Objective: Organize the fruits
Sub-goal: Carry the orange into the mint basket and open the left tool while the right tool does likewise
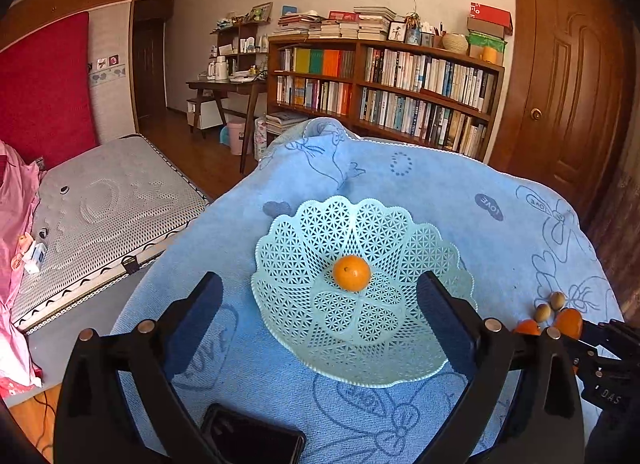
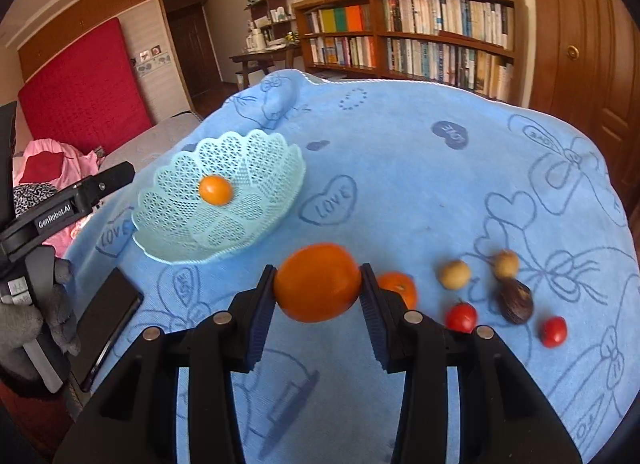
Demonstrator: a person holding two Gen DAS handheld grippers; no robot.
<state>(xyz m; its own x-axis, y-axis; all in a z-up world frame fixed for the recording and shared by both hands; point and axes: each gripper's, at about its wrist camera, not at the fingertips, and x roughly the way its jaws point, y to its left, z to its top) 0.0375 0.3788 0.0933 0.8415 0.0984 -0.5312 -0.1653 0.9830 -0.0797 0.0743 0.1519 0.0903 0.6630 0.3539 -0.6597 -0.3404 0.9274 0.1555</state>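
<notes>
— Orange (image 2: 318,288) first: where is it, and which way does it lie?

— Between the fingers of the right gripper (image 2: 318,296), clamped on both sides by the ribbed pads (image 2: 258,320). It is slightly flattened, and its wider axis runs side to side, from one pad to the other. It looks lifted off the blue towel (image 2: 400,184), though I cannot tell how far. Its stem end is not visible.

— And the basket?

— The pale green lattice basket (image 1: 360,336) sits on the towel, upright, with a scalloped rim. It holds one small orange (image 1: 351,273), resting at the middle of the bottom, its stem dimple facing up toward the left camera.

— What about the left gripper?

— The left gripper (image 1: 320,308) hovers over the basket with its jaws spread wide, one finger on either side of the basket's near half, gripping nothing. A gloved hand (image 2: 44,304) holds its handle in the right view.

— What is left on the towel?

— To the right of the held orange: another small orange (image 2: 398,288) just behind the right finger, two tan round fruits (image 2: 454,274), a dark brown fruit (image 2: 515,301) touching one of them, and two red tomatoes (image 2: 553,331) near the front. A black phone (image 2: 106,324) lies flat near the basket's left.
</notes>
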